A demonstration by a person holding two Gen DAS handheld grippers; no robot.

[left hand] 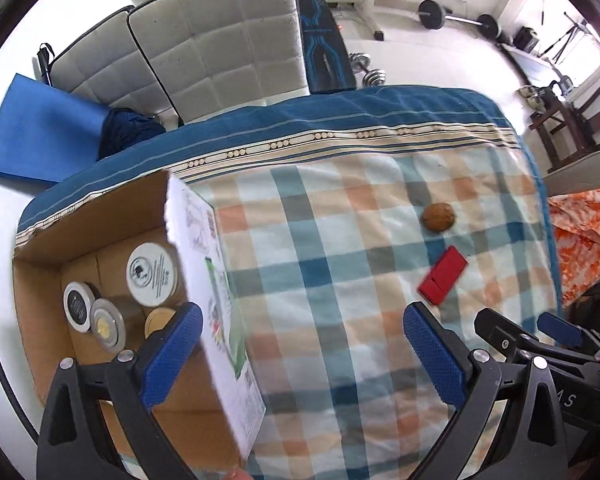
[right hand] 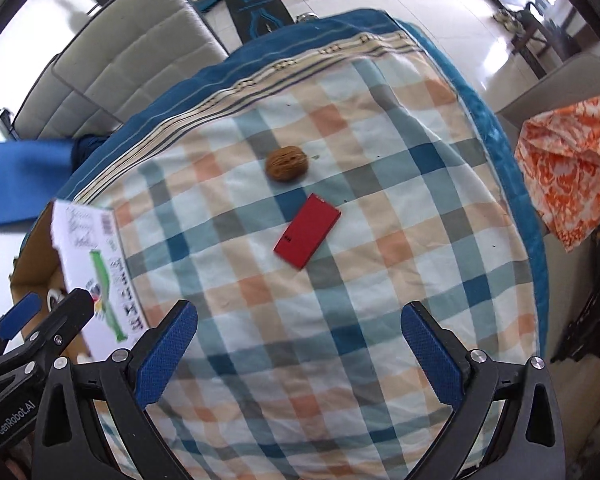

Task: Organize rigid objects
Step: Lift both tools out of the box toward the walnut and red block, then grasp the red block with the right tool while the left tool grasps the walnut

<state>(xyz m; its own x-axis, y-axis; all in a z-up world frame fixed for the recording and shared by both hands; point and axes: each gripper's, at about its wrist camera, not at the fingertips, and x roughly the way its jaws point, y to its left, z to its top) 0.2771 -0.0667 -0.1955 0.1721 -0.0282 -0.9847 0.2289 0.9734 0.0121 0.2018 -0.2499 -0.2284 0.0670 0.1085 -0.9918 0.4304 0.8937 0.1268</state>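
Note:
A brown walnut and a flat red box lie on the checked cloth. A cardboard box with a white printed side stands at the left; several round tins lie inside it. My left gripper is open over the box's right wall, nothing between its fingers. My right gripper is open above the cloth, short of the red box. The right gripper shows at the left wrist view's lower right, and the left gripper at the right wrist view's lower left.
The cloth covers a table with a blue striped border. Grey padded chairs stand behind it, a blue mat lies on the floor at left, weights and a bench farther back. An orange patterned cloth lies at right.

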